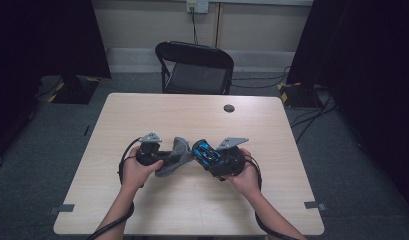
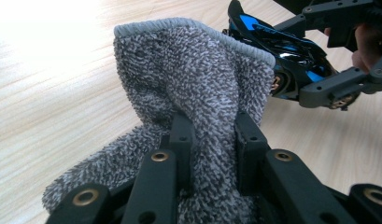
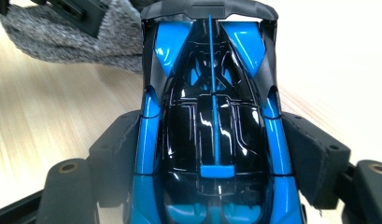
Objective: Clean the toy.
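Note:
A grey terry cloth (image 1: pixel 178 154) hangs bunched above the middle of the table, with my left gripper (image 1: pixel 165 159) shut on its lower part. In the left gripper view the two black jaws pinch the cloth (image 2: pixel 188 70) between them, and its hemmed edge stands up beyond my left gripper (image 2: pixel 213 136). A glossy blue and black toy car (image 1: pixel 204 152) touches the cloth's right side. My right gripper (image 1: pixel 210 156) is shut on the car's flanks. In the right gripper view the car (image 3: pixel 212 116) points away between the padded jaws of my right gripper (image 3: pixel 215 157), its far end against the cloth (image 3: pixel 53 39).
The light wooden table (image 1: pixel 192 210) has a round dark cable hole (image 1: pixel 229 108) near its far edge. A black folding chair (image 1: pixel 194 67) stands behind the table. Dark curtains and stand bases flank both sides, and cables run on the floor at the right.

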{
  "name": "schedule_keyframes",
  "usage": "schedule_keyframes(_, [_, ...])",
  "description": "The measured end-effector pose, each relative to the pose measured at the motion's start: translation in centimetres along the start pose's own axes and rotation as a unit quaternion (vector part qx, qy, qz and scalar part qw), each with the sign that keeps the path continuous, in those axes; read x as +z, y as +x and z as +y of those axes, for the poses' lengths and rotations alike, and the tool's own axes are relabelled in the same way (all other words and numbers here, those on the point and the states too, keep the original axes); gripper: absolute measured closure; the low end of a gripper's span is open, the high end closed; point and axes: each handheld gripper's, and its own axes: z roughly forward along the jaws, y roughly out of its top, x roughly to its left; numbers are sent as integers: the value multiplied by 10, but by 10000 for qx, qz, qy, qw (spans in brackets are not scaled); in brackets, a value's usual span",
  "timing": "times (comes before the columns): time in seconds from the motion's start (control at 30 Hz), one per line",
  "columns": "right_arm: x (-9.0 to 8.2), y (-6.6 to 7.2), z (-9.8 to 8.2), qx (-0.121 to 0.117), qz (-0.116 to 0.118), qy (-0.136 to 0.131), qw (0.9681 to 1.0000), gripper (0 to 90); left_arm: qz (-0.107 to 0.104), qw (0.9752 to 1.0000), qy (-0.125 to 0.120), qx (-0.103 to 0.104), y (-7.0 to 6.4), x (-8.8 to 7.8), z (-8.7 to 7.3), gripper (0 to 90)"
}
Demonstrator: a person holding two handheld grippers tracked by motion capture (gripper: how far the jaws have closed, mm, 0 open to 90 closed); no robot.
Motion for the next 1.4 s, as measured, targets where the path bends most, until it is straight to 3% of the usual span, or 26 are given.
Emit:
schedule_keyframes(0.2, [0, 3, 1, -27, 60, -11, 10000, 262, 228, 9996, -121, -136, 8, -8, 4, 734])
schedule_keyframes(0.4, [-1, 7, 3, -117, 118, -33, 9999, 262, 582, 9973, -267, -349, 20, -10, 10, 740])
schedule_keyframes(0.67, [0, 15, 6, -210, 239, -40, 9995, 262, 705, 9959, -419, -376, 17, 2, 22, 750])
schedule_keyframes(1.13, [-3, 16, 11, -228, 224, -98, 9994, 262, 204, 9987, -408, -213, 0, 20, 23, 749])
schedule_keyframes(1.4, [-4, 15, 14, -216, 205, -114, 9995, 262, 139, 9994, -317, -68, -7, 19, 24, 748])
